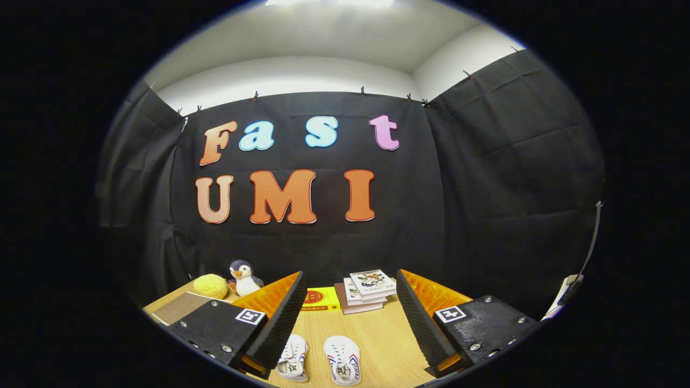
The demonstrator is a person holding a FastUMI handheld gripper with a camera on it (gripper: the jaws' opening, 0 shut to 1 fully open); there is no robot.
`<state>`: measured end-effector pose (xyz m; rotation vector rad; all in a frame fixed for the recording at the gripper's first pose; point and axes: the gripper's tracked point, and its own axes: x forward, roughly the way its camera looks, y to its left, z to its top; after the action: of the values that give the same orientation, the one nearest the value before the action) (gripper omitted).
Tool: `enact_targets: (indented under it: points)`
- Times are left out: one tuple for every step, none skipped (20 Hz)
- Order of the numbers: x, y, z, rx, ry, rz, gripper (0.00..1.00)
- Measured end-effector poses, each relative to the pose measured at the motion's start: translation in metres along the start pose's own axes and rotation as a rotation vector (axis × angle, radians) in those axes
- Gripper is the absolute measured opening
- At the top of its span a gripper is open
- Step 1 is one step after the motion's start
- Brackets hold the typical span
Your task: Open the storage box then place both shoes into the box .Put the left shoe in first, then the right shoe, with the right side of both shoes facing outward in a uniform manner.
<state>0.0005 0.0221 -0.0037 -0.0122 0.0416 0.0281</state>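
Claw [350, 318] hangs released, fingers wide apart and empty, above the two white sneakers [321, 360] lying side by side on the wooden table [383, 334]; neither looks boxed yet, so seemingly everything remains

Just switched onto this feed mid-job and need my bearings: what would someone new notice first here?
The pair of white shoes stands out first, side by side on the wooden table, between the fingers of the wide-open gripper, which holds nothing. Beyond the fingers a stack of books lies at the table's far edge, and off to the left a plush penguin sits beside a yellow soft toy.
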Motion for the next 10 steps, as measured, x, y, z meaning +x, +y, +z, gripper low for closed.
enact_targets:
  points:
    - [0.002,0.001,-0.003,0.001,0.008,0.006,0.99]
    - [0.003,0.002,-0.005,0.001,0.015,0.014,0.99]
    - [0.005,0.003,-0.007,0.002,0.019,0.022,0.99]
    - [0.008,0.004,-0.008,0.005,0.027,0.029,0.99]
    - [0.009,0.006,-0.011,0.011,0.04,0.038,0.99]
    - [0.011,0.008,-0.014,0.02,0.055,0.047,0.99]
    - [0.013,0.012,-0.016,0.037,0.071,0.057,0.99]
    - [0.015,0.017,-0.017,0.054,0.081,0.075,0.99]
    - [0.016,0.023,-0.019,0.068,0.089,0.092,0.99]
    - [0.018,0.026,-0.022,0.084,0.101,0.099,0.99]
